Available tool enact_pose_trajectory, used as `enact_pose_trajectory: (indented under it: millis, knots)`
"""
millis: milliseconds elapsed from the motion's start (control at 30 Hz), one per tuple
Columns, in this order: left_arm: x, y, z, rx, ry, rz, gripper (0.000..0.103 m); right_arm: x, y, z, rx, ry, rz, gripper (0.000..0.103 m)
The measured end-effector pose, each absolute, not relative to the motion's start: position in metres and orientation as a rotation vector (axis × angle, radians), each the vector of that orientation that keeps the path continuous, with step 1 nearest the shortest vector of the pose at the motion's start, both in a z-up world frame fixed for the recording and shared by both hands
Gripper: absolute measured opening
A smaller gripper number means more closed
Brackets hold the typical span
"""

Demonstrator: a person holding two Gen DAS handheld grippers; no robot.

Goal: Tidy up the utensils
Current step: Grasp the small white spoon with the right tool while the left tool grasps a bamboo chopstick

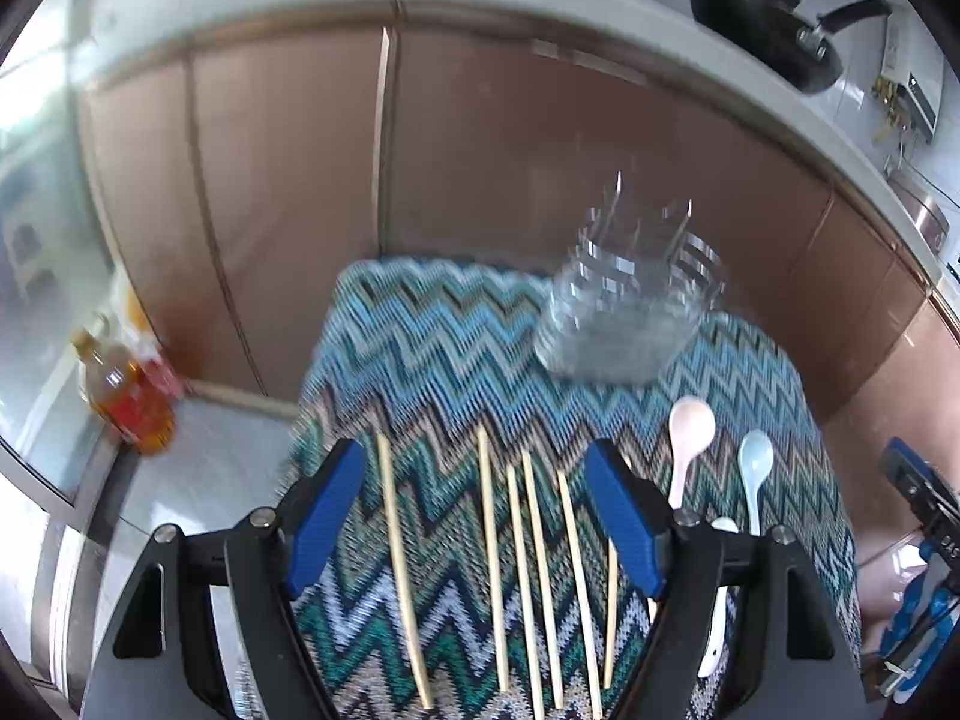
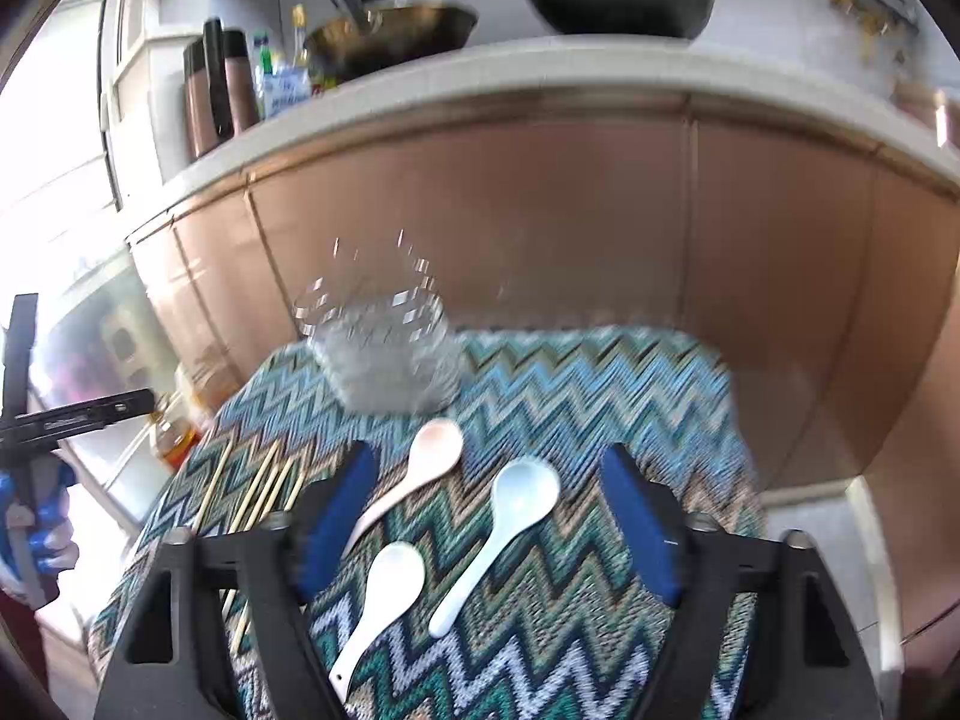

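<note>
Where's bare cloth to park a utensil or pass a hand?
Free: the zigzag cloth right of the blue spoon, out to the table's right edge, and the far-left strip beside the clear holder. Crowded: the chopsticks fanned near-left and the three spoons in the middle.

A home kitchen.

A pale counter [image 2: 540, 69] runs over brown cabinet doors [image 2: 480, 210], with a black frying pan [image 1: 774, 39], a wok [image 2: 390, 30] and seasoning bottles [image 2: 282, 78] on top. A bottle of cooking oil [image 1: 123, 390] stands on the tiled floor [image 1: 204, 480].
</note>
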State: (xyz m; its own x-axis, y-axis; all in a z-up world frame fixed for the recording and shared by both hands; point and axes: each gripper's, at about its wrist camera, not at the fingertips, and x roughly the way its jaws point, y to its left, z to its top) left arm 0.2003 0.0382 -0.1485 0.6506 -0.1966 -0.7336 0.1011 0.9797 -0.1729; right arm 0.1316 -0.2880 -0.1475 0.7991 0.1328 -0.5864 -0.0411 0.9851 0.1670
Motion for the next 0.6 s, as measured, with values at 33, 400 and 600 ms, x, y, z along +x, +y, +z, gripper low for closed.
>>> enact_pose_trajectory:
  millis: [33, 400, 600]
  knots:
    - [0.205, 0.037, -0.156, -0.123, 0.875, -0.181, 0.074, 0.137, -0.289, -0.155, 0.161, 0.665, 0.123, 0.059]
    - [0.262, 0.022, -0.212, -0.208, 1.211, -0.243, 0.042, 0.179, -0.27, -0.215, 0.197, 0.936, 0.345, 0.019]
    - [0.277, 0.016, -0.231, -0.197, 1.31, -0.251, 0.032, 0.188, -0.27, -0.231, 0.221, 1.002, 0.392, 0.018]
